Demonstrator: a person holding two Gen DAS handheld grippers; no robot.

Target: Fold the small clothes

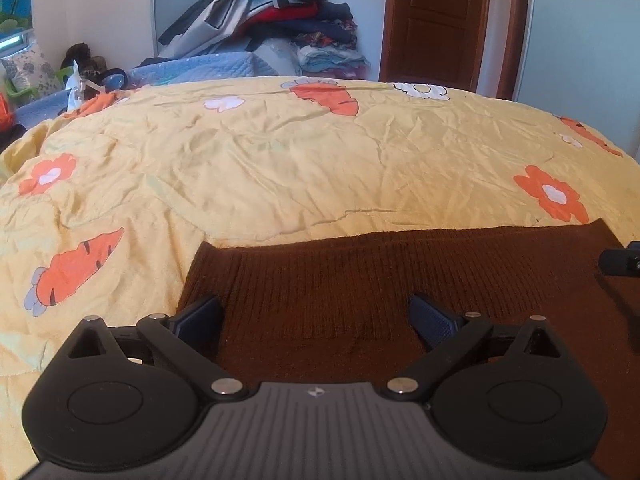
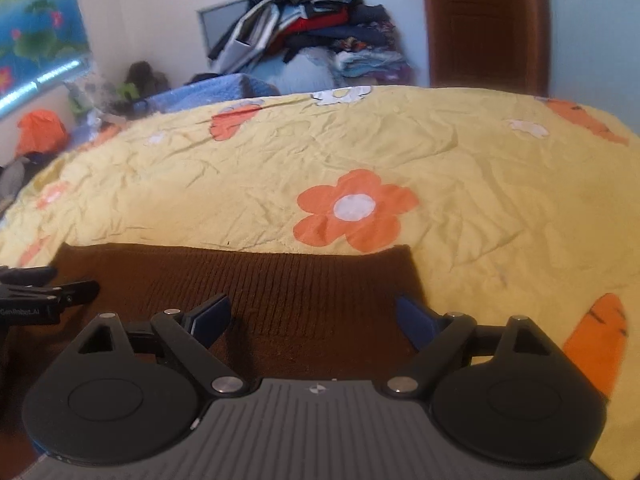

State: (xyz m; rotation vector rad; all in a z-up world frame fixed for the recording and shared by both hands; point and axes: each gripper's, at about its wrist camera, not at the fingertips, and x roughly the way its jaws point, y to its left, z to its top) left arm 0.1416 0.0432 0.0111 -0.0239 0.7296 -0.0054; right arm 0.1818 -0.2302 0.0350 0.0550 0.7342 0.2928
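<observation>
Brown ribbed knit garment (image 1: 400, 280) lies flat at near edge of bed, on yellow carrot-and-flower quilt (image 1: 280, 168); left claw (image 1: 316, 320) over its left part, jaws wide apart, empty; right claw (image 2: 312, 318) over its right part, jaws likewise spread, empty; clothes pile (image 2: 316, 32) by far wall.

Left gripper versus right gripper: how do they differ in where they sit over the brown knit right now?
The left gripper is over the brown knit garment's left part, with its left fingertip by the left edge. The right gripper is over the right part, with its right fingertip at the right edge, next to the yellow quilt. Both are open, holding nothing, pointing toward the garment's far edge.
</observation>
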